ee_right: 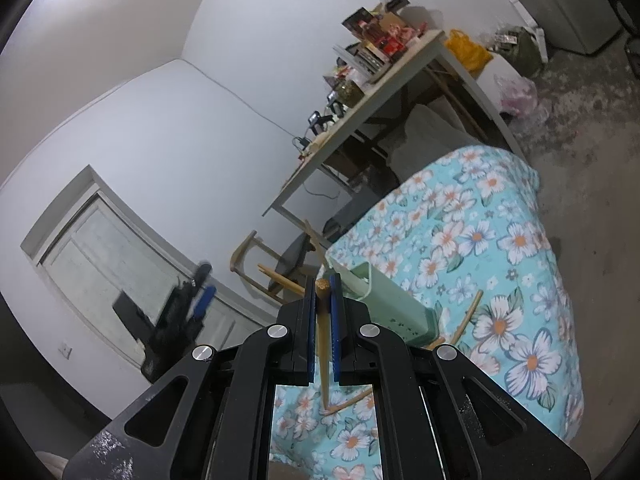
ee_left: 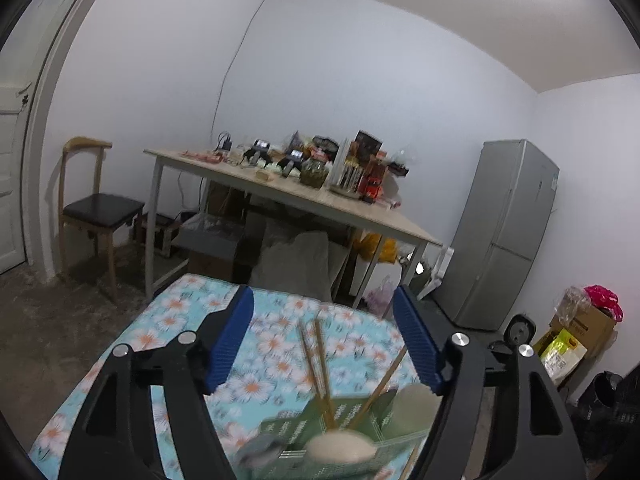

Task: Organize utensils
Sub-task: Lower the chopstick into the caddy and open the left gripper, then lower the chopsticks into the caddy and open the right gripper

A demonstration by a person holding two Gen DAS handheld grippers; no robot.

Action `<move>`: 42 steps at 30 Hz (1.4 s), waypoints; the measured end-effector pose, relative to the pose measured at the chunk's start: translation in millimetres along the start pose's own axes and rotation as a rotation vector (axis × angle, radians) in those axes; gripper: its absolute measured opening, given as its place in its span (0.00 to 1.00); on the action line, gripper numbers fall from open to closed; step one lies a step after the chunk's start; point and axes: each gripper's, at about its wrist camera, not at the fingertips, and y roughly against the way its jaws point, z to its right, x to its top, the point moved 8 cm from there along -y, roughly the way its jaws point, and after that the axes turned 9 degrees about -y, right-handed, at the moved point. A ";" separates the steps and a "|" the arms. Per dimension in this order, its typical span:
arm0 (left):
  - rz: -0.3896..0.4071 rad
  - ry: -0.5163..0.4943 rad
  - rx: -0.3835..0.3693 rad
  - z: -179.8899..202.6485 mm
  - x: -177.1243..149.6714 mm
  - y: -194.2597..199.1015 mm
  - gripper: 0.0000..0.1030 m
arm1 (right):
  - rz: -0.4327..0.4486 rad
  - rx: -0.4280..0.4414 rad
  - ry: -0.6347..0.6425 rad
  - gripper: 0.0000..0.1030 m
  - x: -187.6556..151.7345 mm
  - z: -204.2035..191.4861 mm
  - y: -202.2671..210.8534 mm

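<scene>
We see a pale green perforated utensil holder (ee_left: pixel 360 436) standing on the flower-patterned tabletop (ee_left: pixel 180 320), with wooden chopsticks (ee_left: pixel 318 364) leaning upright in its compartments and rounded spoon bowls (ee_left: pixel 340 446) showing at its top, blurred. Another wooden chopstick (ee_right: pixel 323 320) is pinched upright in our right tool (ee_right: pixel 323 280). More chopsticks (ee_right: pixel 466 318) lie loose on the cloth beside the holder's base.

No readable text anywhere.
Print on the green holder (ee_left: pixel 352 420) and far-table boxes (ee_left: pixel 362 160) is too blurred.
</scene>
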 end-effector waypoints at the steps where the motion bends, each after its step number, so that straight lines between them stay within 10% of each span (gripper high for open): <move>1: -0.012 0.004 0.004 -2.9 -4.1 3.2 0.69 | 0.002 0.004 0.008 0.04 1.2 -2.9 0.4; 21: -0.231 -0.062 0.099 -43.5 -85.6 42.5 0.75 | 0.115 0.068 0.220 0.04 55.0 -87.1 -5.5; 42: -0.365 -0.257 0.067 -10.1 -125.1 15.0 0.77 | 0.101 -0.115 0.402 0.04 52.3 -85.0 -79.5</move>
